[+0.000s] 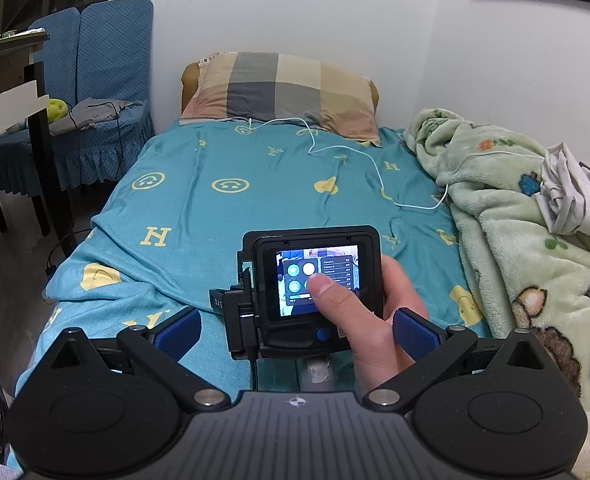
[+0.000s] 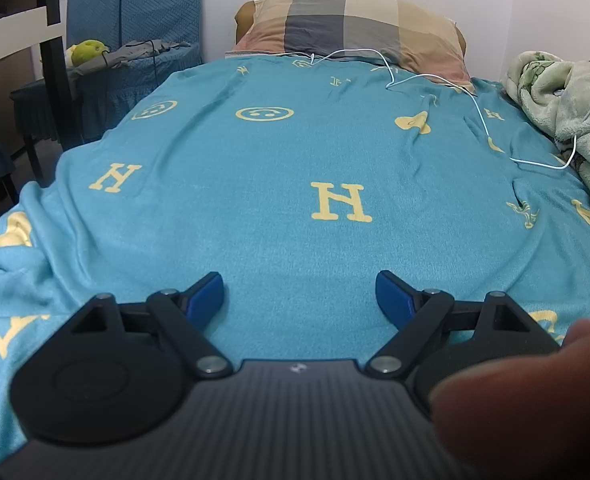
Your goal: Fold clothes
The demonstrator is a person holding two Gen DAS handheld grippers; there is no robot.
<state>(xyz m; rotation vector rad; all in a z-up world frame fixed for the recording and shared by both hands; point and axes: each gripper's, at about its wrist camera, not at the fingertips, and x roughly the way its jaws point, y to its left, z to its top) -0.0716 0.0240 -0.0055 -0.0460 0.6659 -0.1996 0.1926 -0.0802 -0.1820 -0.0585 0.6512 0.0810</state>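
- Two grippers stood with jaws spread and empty: the left gripper (image 1: 297, 330) framed a hand (image 1: 365, 312) thumbing the camera screen (image 1: 317, 280) on the other unit, probably setup before folding.
- The right gripper (image 2: 299, 294) hovered low over the teal bedsheet (image 2: 255, 208).
- Crumpled white clothes (image 1: 571, 192) lay on the green blanket (image 1: 503, 216), far right, untouched.
- Yellow "H" letters marked the sheet; screen text was too small to read.

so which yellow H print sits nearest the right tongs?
The big centre H, straight ahead of the right tongs; the other H lies farther left.
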